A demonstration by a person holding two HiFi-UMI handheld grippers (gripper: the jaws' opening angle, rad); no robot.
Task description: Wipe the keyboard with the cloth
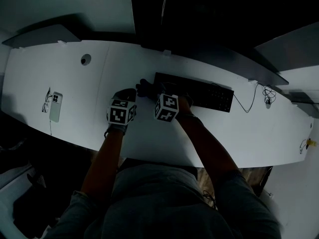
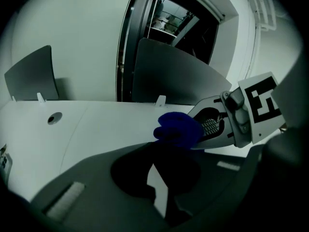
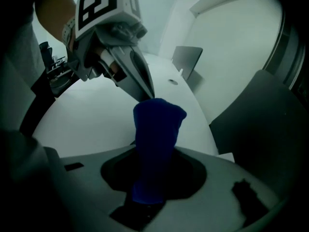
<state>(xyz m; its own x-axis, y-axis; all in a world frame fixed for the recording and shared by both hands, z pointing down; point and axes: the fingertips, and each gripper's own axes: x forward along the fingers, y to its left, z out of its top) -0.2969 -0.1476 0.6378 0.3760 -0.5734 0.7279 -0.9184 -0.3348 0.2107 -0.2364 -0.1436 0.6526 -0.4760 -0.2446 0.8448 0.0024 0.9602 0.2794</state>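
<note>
Keyboard (image 1: 199,93) on desk (image 1: 149,128), cloth (image 3: 154,144) at its L end.

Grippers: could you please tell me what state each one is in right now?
Left gripper: fingers together, tips at the top of the cloth; grip on it unclear.
Right gripper: closed on the cloth.

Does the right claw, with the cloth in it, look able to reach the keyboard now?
Probably yes: the right claw grips the blue cloth right beside the keyboard's left end, and nothing shows in between.

right claw (image 3: 147,199) grips blue cloth (image 3: 157,134); left claw (image 3: 147,94) at top
</note>
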